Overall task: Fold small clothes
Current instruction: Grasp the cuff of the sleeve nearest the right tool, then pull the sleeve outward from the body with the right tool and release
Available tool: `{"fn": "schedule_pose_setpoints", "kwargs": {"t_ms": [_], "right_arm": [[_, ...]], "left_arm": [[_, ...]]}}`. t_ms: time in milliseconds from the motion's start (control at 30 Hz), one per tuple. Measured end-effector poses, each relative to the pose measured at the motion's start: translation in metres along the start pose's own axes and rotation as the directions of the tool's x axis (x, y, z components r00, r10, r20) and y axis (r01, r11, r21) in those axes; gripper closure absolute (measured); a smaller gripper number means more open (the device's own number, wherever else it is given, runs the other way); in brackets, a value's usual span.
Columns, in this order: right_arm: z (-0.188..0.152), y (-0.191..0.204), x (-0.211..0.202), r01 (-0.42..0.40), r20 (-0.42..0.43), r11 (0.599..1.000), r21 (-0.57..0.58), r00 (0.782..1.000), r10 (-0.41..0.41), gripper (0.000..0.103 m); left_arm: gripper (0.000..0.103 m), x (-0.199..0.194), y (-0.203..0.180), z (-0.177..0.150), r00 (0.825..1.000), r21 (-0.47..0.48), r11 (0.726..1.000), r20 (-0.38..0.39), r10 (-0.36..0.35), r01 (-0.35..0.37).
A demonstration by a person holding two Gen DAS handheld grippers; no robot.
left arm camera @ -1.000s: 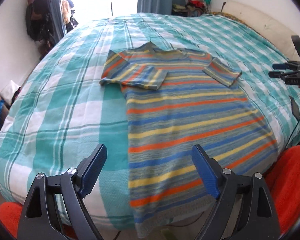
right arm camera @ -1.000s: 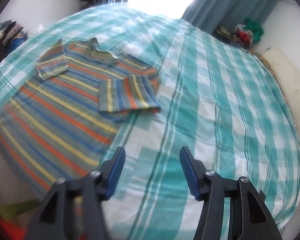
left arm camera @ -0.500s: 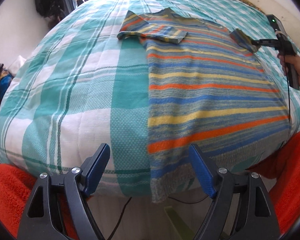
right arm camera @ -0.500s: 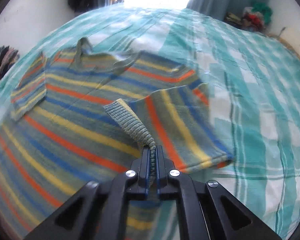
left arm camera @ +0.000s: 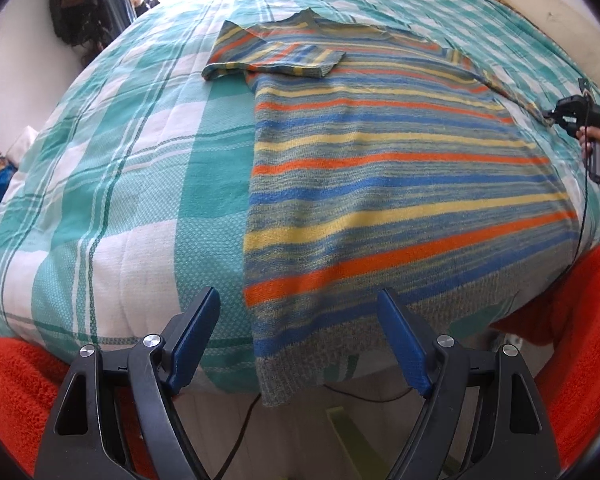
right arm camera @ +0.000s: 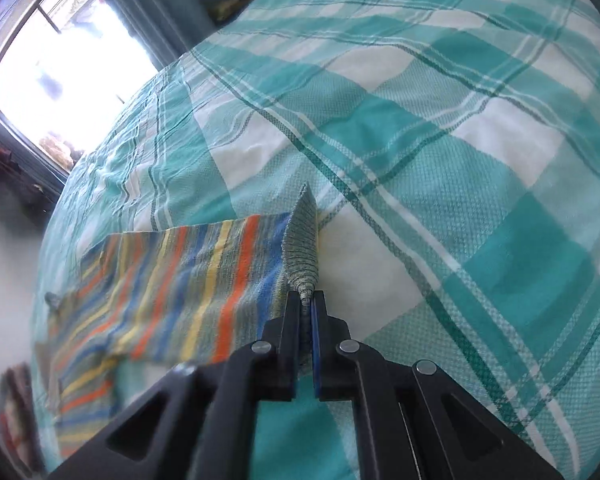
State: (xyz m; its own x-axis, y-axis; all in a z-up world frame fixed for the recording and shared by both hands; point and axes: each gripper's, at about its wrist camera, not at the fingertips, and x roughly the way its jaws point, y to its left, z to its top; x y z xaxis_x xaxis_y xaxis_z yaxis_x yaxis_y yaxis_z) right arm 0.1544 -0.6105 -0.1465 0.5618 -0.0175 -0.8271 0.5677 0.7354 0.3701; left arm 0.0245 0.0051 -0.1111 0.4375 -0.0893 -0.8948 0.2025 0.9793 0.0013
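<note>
Striped sweater flat on bed, hem hanging over near edge, left sleeve folded across chest. Right gripper fingers clenched on right sleeve cuff, sleeve stretched outward over teal plaid bedspread. Left gripper fingers spread wide, empty, above hem. Window, curtains behind bed.

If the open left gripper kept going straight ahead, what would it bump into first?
Probably the striped sweater, near its bottom hem, lying on the bed. The left gripper points down at it; depth is unclear.

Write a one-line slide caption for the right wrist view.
Right gripper shut on the ribbed cuff of a striped sweater's sleeve, drawn out over the teal plaid bedspread.
</note>
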Motion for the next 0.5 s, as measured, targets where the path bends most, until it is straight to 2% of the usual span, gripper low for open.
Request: {"fn": "schedule_pose_setpoints", "kwargs": {"t_ms": [67, 167, 200, 233, 267, 300, 333, 433, 500], "right_arm": [[-0.003, -0.006, 0.002, -0.052, 0.004, 0.998, 0.047, 0.999, 0.052, 0.091], [-0.008, -0.024, 0.002, -0.128, -0.002, 0.981, 0.148, 0.992, 0.129, 0.052], [-0.011, -0.028, 0.002, -0.132, -0.003, 0.976, 0.173, 0.991, 0.134, 0.051], [-0.013, -0.029, 0.004, -0.133, -0.015, 0.974, 0.181, 0.990, 0.138, 0.054], [-0.014, -0.028, 0.007, -0.111, -0.041, 0.981, 0.161, 0.992, 0.119, 0.080], [-0.015, -0.024, 0.008, -0.041, -0.055, 0.993, 0.110, 0.997, 0.048, 0.101], [-0.016, -0.023, 0.006, 0.035, -0.049, 0.997, 0.070, 0.998, -0.031, 0.101], [-0.018, -0.028, 0.005, 0.115, -0.037, 0.992, 0.053, 0.993, -0.113, 0.102], [-0.020, -0.020, 0.010, 0.170, -0.036, 0.985, -0.005, 0.985, -0.170, 0.102]], "left_arm": [[0.021, -0.001, -0.003, -0.001, 1.000, 0.012, 1.000, 0.002, 0.004, -0.004], [0.021, 0.001, -0.005, -0.001, 1.000, 0.017, 1.000, -0.005, 0.001, -0.001], [0.021, 0.003, -0.005, -0.001, 1.000, 0.017, 1.000, -0.012, 0.001, -0.001], [0.021, 0.006, -0.005, 0.000, 1.000, 0.015, 1.000, -0.019, 0.000, 0.000], [0.021, 0.008, -0.005, 0.000, 1.000, 0.013, 1.000, -0.026, 0.000, 0.000], [0.021, 0.009, -0.005, 0.000, 1.000, 0.011, 1.000, -0.030, 0.002, -0.001], [0.021, 0.009, -0.004, 0.000, 0.999, 0.008, 1.000, -0.032, 0.003, -0.003], [0.021, 0.009, 0.001, 0.000, 0.999, -0.010, 1.000, -0.038, 0.015, -0.015], [0.021, 0.009, 0.007, 0.000, 0.999, -0.028, 0.999, -0.044, 0.028, -0.029]]}}
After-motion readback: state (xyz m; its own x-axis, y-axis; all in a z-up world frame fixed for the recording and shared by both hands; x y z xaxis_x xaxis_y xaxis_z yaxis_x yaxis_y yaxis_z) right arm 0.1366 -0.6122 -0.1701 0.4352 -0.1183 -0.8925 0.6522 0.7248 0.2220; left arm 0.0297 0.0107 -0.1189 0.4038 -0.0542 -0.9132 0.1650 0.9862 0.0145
